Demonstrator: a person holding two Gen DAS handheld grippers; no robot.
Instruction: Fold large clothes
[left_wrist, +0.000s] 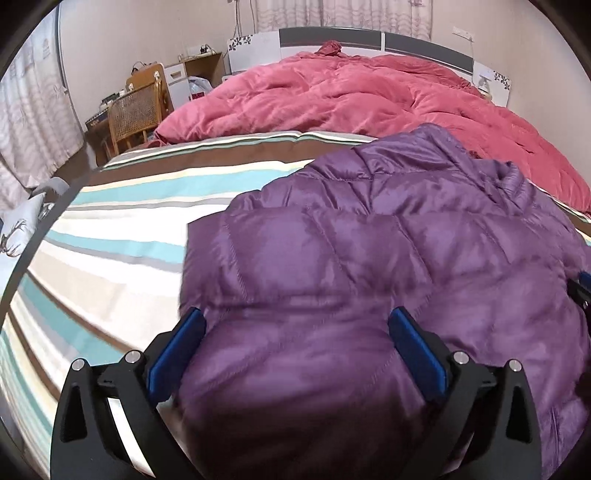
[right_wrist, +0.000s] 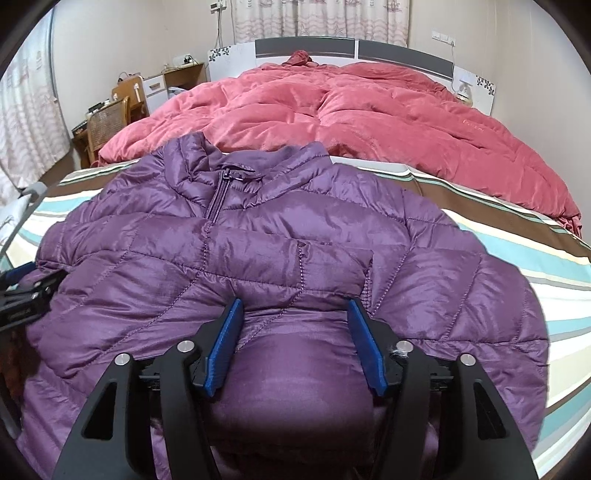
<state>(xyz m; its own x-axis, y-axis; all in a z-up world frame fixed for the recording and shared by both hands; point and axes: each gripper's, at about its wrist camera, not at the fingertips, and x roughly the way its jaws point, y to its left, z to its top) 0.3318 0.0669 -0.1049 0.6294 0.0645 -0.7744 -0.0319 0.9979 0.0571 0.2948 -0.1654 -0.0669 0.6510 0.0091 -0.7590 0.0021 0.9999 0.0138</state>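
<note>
A purple quilted jacket (right_wrist: 258, 251) lies front-up on the striped sheet (left_wrist: 122, 236) of a bed, collar toward the pink duvet (right_wrist: 332, 107), zipper (right_wrist: 216, 201) closed at the neck. The lower part is doubled up over the body, forming a rounded puffy fold at the near edge. The left gripper (left_wrist: 295, 354) hangs over this fold near the jacket's left edge with its jaws spread to their widest; the padded cloth bulges between the blue pads (left_wrist: 417, 354), which stand at its sides and do not pinch it. The right gripper (right_wrist: 295, 343) sits over the fold nearer the middle, its jaws partly spread; the fabric swells between them, and whether the pads lightly touch the bulge is hard to tell through the fisheye distortion, though no firm pinch shows. Judged from this layout, the step in hand is release after laying the fold. To do it well, lift both grippers clear straight away from the cloth, so the pads do not drag the slippery shell and undo the fold. Down filling springs back: press the fold flat before the next grasp. For the next fold, grip at seams, through both layers, at matching positions on each side.
</note>
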